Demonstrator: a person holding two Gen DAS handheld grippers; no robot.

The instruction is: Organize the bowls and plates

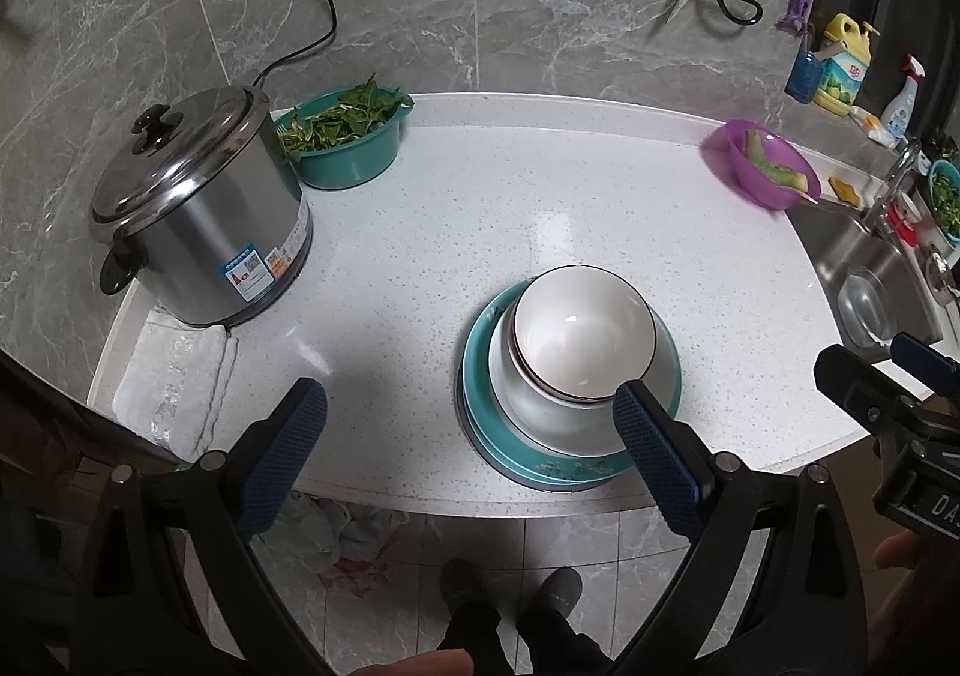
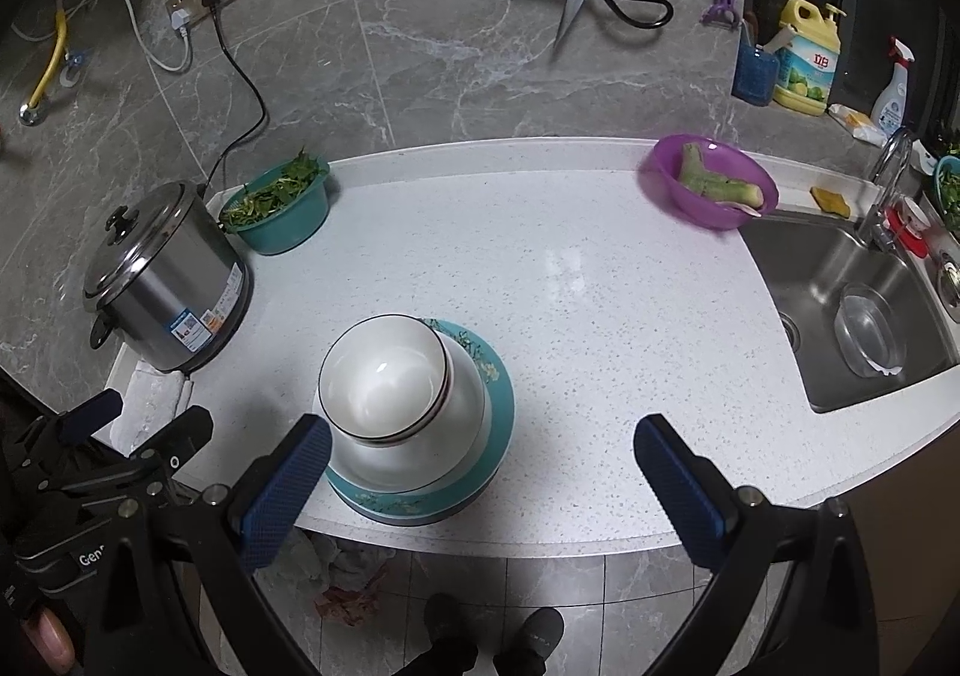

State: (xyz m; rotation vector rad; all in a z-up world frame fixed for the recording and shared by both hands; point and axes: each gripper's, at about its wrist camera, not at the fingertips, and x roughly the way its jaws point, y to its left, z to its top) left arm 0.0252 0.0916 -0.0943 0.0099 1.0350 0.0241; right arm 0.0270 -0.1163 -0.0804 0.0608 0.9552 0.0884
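A white bowl with a dark rim (image 1: 582, 331) (image 2: 384, 373) sits on top of a larger white bowl (image 1: 540, 406) (image 2: 462, 424), and both rest on stacked teal plates (image 1: 480, 364) (image 2: 498, 388) near the counter's front edge. My left gripper (image 1: 474, 406) is open, its jaws wide apart; its right fingertip stands in front of the stack's near side, and nothing lies between the pads. My right gripper (image 2: 480, 448) is open too; the stack is just beyond its left fingertip. Each gripper shows at the edge of the other's view.
A steel rice cooker (image 1: 204, 208) (image 2: 162, 280) stands at the left on a white cloth (image 1: 174, 382). A teal basin of greens (image 1: 348, 135) (image 2: 279, 205) is at the back, a purple bowl with vegetable pieces (image 1: 762, 165) (image 2: 708, 184) beside the sink (image 2: 852, 304). The person's feet show below the counter edge.
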